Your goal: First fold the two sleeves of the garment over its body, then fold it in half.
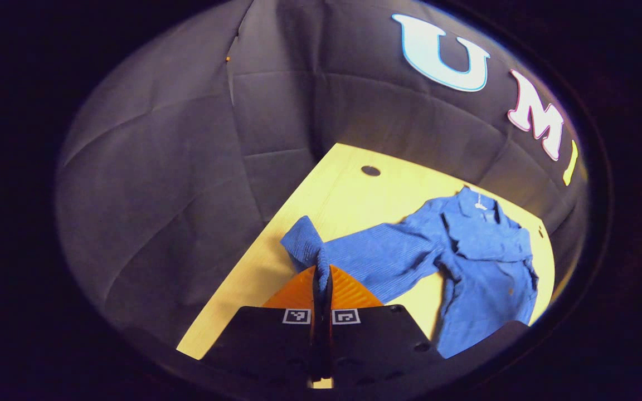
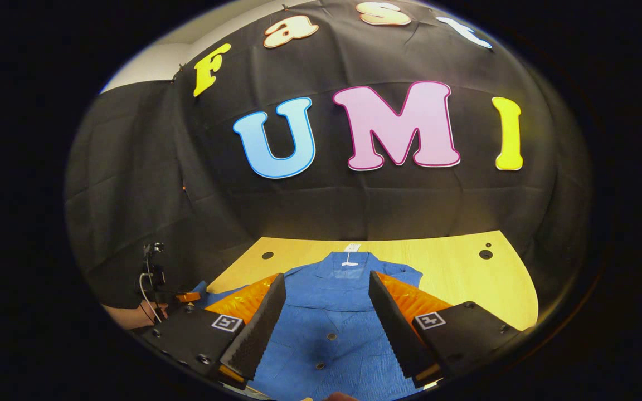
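Left gripper view: the left gripper [image 1: 321,278] is clenched on the cuff end of the blue shirt's [image 1: 482,262] sleeve [image 1: 365,253], both fingers pressing the fabric. The sleeve stretches from the fingers across the wooden table [image 1: 343,189] to the shirt body, which lies flat near the table's far edge.

Right gripper view: the right gripper [image 2: 326,312] is released, jaws wide apart, above the shirt [image 2: 332,334] front, collar [image 2: 349,264] toward the wall. A hand [image 2: 131,314] appears at far left.

Left gripper view low over table [image 1: 349,189], facing shirt [image 1: 466,262] sidelong; right gripper view head-on above it.
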A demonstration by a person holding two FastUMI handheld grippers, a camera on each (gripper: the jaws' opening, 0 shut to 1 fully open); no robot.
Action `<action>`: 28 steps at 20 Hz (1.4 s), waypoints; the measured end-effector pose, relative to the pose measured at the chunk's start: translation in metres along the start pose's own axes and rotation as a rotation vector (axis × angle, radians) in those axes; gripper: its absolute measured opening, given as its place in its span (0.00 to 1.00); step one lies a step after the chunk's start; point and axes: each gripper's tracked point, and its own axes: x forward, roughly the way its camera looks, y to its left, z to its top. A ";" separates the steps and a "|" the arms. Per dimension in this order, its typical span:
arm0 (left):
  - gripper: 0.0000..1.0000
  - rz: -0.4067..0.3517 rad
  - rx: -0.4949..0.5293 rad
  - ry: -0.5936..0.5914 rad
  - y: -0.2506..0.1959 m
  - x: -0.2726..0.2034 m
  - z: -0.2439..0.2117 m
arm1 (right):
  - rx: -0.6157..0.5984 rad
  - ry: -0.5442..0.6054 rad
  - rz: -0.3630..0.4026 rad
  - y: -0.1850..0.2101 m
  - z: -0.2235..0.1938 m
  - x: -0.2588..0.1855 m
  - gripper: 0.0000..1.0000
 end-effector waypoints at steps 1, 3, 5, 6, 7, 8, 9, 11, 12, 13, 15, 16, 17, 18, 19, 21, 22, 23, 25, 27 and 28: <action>0.00 -0.026 0.001 -0.021 -0.014 -0.005 0.014 | 0.006 -0.003 -0.002 -0.003 0.000 -0.003 0.96; 0.00 -0.083 0.009 -0.059 -0.047 -0.015 0.036 | 0.021 -0.003 -0.009 -0.012 -0.002 -0.009 0.96; 0.00 -0.132 0.033 -0.089 -0.079 -0.023 0.057 | 0.037 -0.005 -0.021 -0.024 -0.004 -0.018 0.96; 0.00 -0.159 0.047 -0.100 -0.098 -0.025 0.066 | 0.042 -0.011 -0.031 -0.032 -0.004 -0.022 0.96; 0.00 -0.188 0.061 -0.107 -0.119 -0.027 0.072 | 0.046 -0.015 -0.043 -0.039 -0.004 -0.026 0.96; 0.00 -0.213 0.076 -0.113 -0.139 -0.030 0.078 | 0.051 -0.016 -0.056 -0.048 -0.005 -0.032 0.96; 0.00 -0.236 0.092 -0.117 -0.161 -0.030 0.084 | 0.056 -0.017 -0.070 -0.057 -0.006 -0.036 0.96; 0.00 -0.279 0.120 -0.122 -0.202 -0.026 0.093 | 0.071 -0.019 -0.098 -0.075 -0.009 -0.046 0.96; 0.00 -0.302 0.129 -0.117 -0.225 -0.021 0.096 | 0.080 -0.018 -0.112 -0.084 -0.011 -0.050 0.96; 0.00 -0.321 0.138 -0.113 -0.248 -0.016 0.099 | 0.089 -0.017 -0.127 -0.092 -0.012 -0.056 0.96; 0.00 -0.364 0.154 -0.091 -0.295 -0.004 0.097 | 0.108 -0.012 -0.157 -0.102 -0.023 -0.059 0.96; 0.00 -0.387 0.169 -0.078 -0.319 0.002 0.095 | 0.115 -0.011 -0.172 -0.111 -0.024 -0.064 0.96; 0.00 -0.401 0.196 -0.068 -0.343 0.010 0.089 | 0.118 -0.010 -0.192 -0.121 -0.026 -0.068 0.96; 0.00 -0.408 0.229 -0.057 -0.360 0.019 0.083 | 0.124 -0.007 -0.210 -0.135 -0.027 -0.072 0.96; 0.00 -0.417 0.258 -0.039 -0.379 0.027 0.074 | 0.131 -0.006 -0.228 -0.145 -0.029 -0.076 0.96; 0.00 -0.436 0.295 0.003 -0.414 0.045 0.063 | 0.146 0.000 -0.264 -0.165 -0.035 -0.083 0.96; 0.00 -0.438 0.311 0.024 -0.428 0.053 0.056 | 0.157 0.007 -0.281 -0.174 -0.040 -0.086 0.96; 0.00 -0.435 0.333 0.040 -0.440 0.063 0.049 | 0.168 0.013 -0.295 -0.182 -0.044 -0.088 0.96; 0.00 -0.423 0.372 0.073 -0.459 0.083 0.037 | 0.190 0.025 -0.316 -0.200 -0.049 -0.092 0.96; 0.00 -0.423 0.389 0.104 -0.475 0.093 0.023 | 0.201 0.033 -0.339 -0.214 -0.054 -0.096 0.96; 0.00 -0.425 0.395 0.116 -0.482 0.099 0.016 | 0.206 0.035 -0.352 -0.222 -0.056 -0.098 0.96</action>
